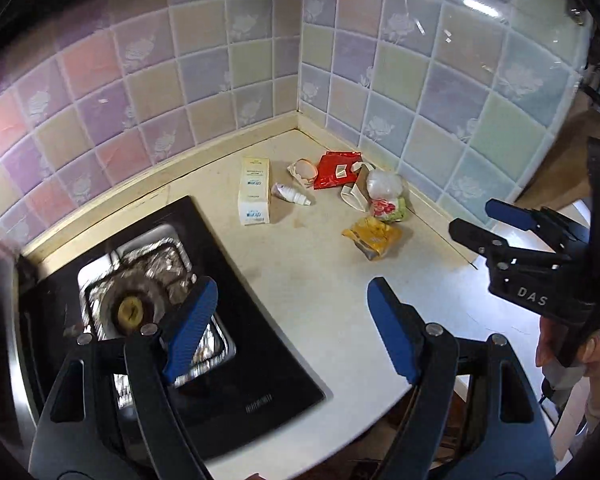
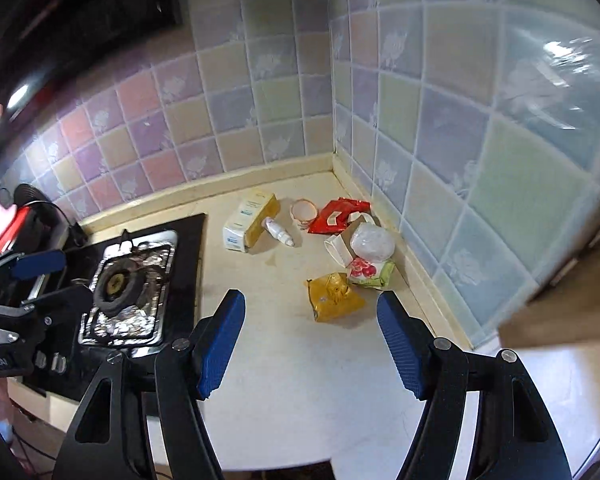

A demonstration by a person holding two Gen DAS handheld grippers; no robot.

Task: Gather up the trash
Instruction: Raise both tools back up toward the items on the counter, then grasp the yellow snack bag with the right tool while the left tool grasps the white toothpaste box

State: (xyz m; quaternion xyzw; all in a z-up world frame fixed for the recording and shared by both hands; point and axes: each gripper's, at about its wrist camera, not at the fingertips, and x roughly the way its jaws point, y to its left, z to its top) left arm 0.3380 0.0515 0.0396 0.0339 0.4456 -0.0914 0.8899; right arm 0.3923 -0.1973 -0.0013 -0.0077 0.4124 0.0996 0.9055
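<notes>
The left gripper and the right gripper are both held above the counter with jaws spread wide and nothing between the blue pads. The trash lies grouped in the tiled corner, well ahead of both grippers: a box, a small white bottle just beside it, an eggshell, a red wrapper, a clear plastic bag, a red-and-green packet and, nearest the grippers, a yellow packet. A foil-lined stove is set into the counter to the left of the trash.
</notes>
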